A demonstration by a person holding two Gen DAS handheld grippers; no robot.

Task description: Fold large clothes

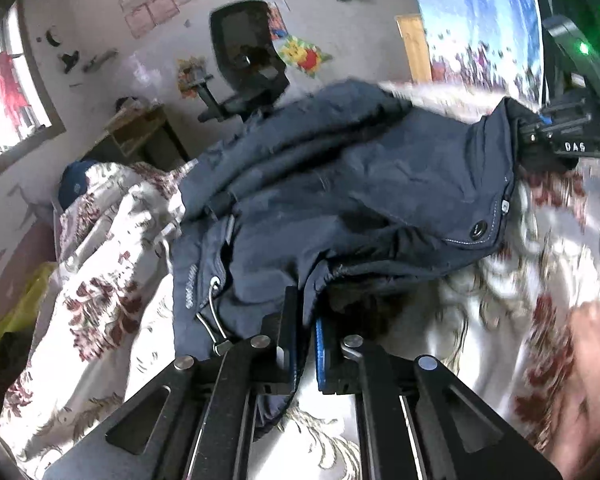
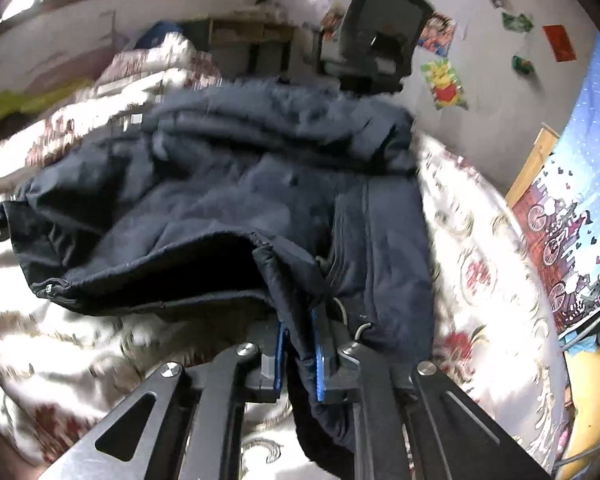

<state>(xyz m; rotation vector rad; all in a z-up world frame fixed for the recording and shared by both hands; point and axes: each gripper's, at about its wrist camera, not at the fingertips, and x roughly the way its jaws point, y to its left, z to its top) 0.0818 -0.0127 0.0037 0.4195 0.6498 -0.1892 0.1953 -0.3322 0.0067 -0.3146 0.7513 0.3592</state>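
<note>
Left wrist view, bottom centre: the left gripper [image 1: 306, 344] is clamped on the hem of the navy jacket [image 1: 340, 184]. The right gripper [image 2: 300, 356] pinches the other hem corner likewise. The jacket sags between them above the floral bedspread [image 1: 100, 280]. I'd lift both corners evenly, keeping the hem taut, before folding it over.

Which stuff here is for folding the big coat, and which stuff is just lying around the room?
For the job:
- navy jacket
- left gripper, shut on the jacket's edge
- right gripper, shut on the jacket too
- flowered bedspread under the jacket

Just lying about:
- black office chair
- cartoon bear picture on the wall
- yellow bag
- blue curtain
</note>
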